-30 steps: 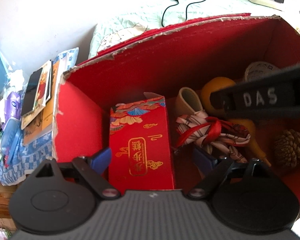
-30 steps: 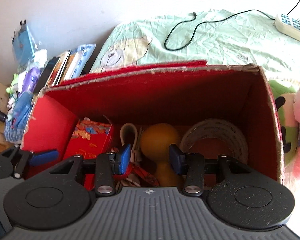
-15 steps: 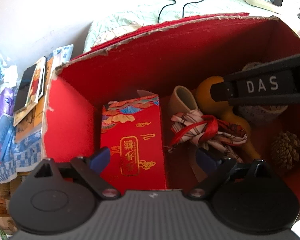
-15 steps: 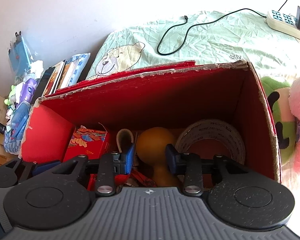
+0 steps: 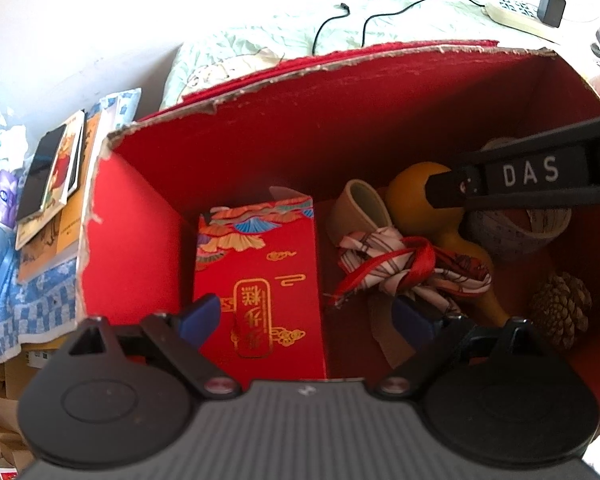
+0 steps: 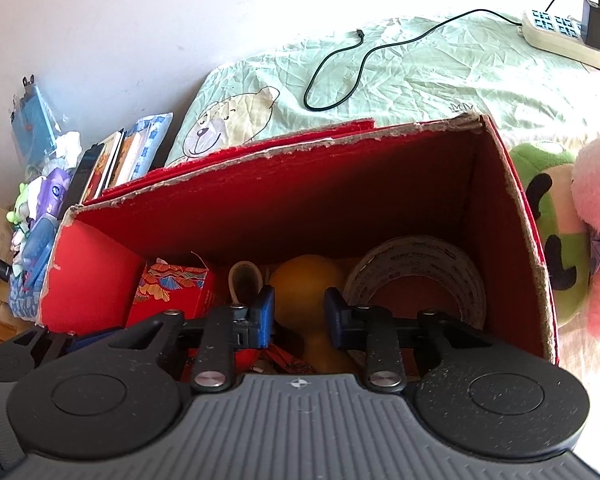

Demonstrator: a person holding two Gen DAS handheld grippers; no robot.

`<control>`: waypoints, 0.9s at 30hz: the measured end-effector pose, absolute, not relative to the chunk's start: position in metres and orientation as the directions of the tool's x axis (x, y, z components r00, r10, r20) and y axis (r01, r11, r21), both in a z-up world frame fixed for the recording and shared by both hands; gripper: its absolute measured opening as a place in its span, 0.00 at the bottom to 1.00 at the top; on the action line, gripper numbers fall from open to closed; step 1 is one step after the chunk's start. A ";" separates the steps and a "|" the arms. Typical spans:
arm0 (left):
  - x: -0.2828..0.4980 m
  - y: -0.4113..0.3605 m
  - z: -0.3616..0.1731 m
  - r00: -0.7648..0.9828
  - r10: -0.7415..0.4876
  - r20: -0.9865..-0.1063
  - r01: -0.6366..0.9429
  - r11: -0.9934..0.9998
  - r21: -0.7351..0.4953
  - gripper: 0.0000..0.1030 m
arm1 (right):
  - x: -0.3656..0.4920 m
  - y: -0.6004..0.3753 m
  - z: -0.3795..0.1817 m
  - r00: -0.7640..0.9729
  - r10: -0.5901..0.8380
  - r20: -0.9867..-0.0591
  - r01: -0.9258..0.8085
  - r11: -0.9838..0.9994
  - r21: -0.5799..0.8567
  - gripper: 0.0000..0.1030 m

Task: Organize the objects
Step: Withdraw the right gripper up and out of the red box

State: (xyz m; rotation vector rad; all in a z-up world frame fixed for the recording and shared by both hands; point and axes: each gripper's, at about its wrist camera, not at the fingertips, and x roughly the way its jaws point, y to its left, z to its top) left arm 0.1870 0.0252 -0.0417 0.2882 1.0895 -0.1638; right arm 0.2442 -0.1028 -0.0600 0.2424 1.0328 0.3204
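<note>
Both grippers have pulled back a little from the red box (image 6: 496,216), so more of the bed shows beyond it. Right gripper (image 6: 298,314) hangs over the yellow gourd (image 6: 306,284) lying in the box's middle, fingers part-spread and not touching it. Left gripper (image 5: 304,316), splayed and empty, hovers near the red packet (image 5: 260,264). I'd straddle the gourd's narrow neck, clear of the scarf (image 5: 404,264). Pale green bedsheet (image 6: 420,68), white wall; books (image 6: 112,160) stacked left.

Left gripper (image 5: 306,318) jaws spread wide; right gripper (image 6: 299,310) jaws narrower, parted, holding nothing.
</note>
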 end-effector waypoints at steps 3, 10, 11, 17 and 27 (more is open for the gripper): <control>0.188 0.027 -0.044 0.457 0.009 -0.889 0.271 0.951 0.149 0.91 | 0.244 -0.102 -0.060 0.475 0.362 -0.802 -0.146 0.931 0.334 0.27; 0.187 0.024 -0.040 0.464 0.003 -0.886 0.272 0.951 0.146 0.91 | 0.242 -0.097 -0.057 0.488 0.317 -0.813 -0.147 0.948 0.281 0.20; 0.186 0.024 -0.039 0.465 0.001 -0.885 0.273 0.951 0.144 0.91 | 0.242 -0.095 -0.057 0.491 0.305 -0.816 -0.148 0.952 0.267 0.19; 0.183 0.024 -0.034 0.465 -0.011 -0.885 0.271 0.954 0.130 0.91 | 0.238 -0.094 -0.056 0.516 0.272 -0.812 -0.130 0.962 0.240 0.12; 0.181 0.026 -0.033 0.475 -0.021 -0.880 0.265 0.957 0.121 0.91 | 0.238 -0.098 -0.057 0.516 0.283 -0.808 -0.113 0.958 0.263 0.11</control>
